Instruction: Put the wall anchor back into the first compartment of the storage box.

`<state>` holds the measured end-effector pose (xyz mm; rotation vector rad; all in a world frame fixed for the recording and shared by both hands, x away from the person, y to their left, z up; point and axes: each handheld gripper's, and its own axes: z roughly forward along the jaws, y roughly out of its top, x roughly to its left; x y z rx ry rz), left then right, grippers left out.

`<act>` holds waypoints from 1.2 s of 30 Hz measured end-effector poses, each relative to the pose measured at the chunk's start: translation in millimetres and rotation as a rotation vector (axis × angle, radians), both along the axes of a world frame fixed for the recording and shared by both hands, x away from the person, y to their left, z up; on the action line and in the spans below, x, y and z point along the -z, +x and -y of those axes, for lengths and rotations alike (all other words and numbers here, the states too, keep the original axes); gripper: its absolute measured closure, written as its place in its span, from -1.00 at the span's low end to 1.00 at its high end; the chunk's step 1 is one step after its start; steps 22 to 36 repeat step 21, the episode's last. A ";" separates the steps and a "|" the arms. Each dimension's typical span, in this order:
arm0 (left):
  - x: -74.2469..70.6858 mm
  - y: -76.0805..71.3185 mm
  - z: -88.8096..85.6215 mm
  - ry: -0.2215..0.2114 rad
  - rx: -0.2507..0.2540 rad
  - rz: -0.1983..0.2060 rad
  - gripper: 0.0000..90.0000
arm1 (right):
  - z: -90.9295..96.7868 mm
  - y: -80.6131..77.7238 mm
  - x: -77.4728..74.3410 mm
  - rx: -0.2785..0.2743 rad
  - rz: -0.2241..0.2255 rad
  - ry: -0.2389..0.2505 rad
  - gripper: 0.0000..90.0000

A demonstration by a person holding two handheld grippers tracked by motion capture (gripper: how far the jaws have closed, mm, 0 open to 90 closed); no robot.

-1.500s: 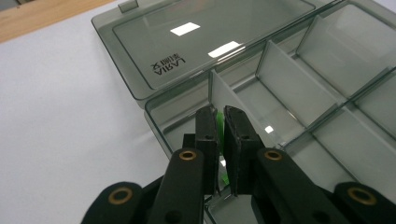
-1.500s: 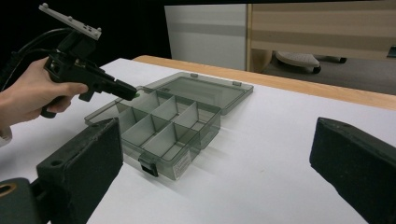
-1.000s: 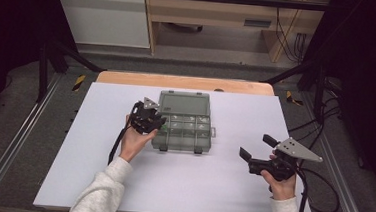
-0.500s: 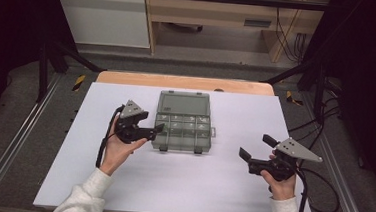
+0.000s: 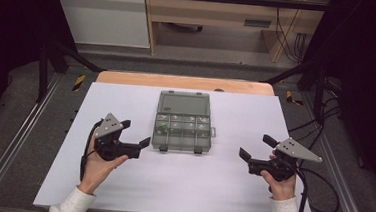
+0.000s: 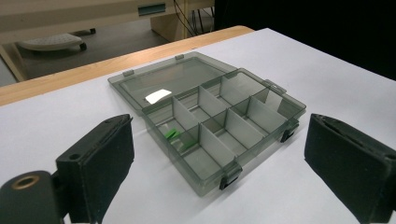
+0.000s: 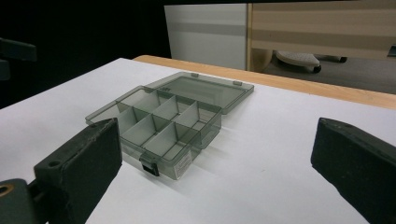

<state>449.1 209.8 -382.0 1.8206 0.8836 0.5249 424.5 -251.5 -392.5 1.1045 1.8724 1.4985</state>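
- White surface [image 5: 120, 191] carries everything, with a wooden edge at the far side.
- Left tongs [image 5: 135, 135], jaws just opened, spread and empty, beside the box.
- Right tongs [image 5: 253, 149] spread, empty, well apart.
- Compartment box [image 5: 182, 121] lies mid-surface, lid open, green piece [image 6: 175, 136] inside.

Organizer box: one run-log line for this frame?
organizer box: lid open, green piece inside | left gripper: open, empty, beside box | right gripper: open, empty

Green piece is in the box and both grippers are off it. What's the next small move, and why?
Probably bring the left gripper back to the open lid to fold it shut: the box holds the green piece, and both the left and the right gripper are open and empty.
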 end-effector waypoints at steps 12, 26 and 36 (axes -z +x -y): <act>14.2 -13.6 -32.3 -0.036 -0.033 -0.011 -0.82 | 0.1 -0.2 1.0 0.001 0.003 -0.002 -0.95; 23.3 -11.9 -37.4 -0.025 -0.059 -0.029 -0.83 | 0.5 -0.1 1.8 -0.005 0.001 -0.001 -0.95; 23.3 -11.9 -37.4 -0.025 -0.059 -0.029 -0.83 | 0.5 -0.1 1.8 -0.005 0.001 -0.001 -0.95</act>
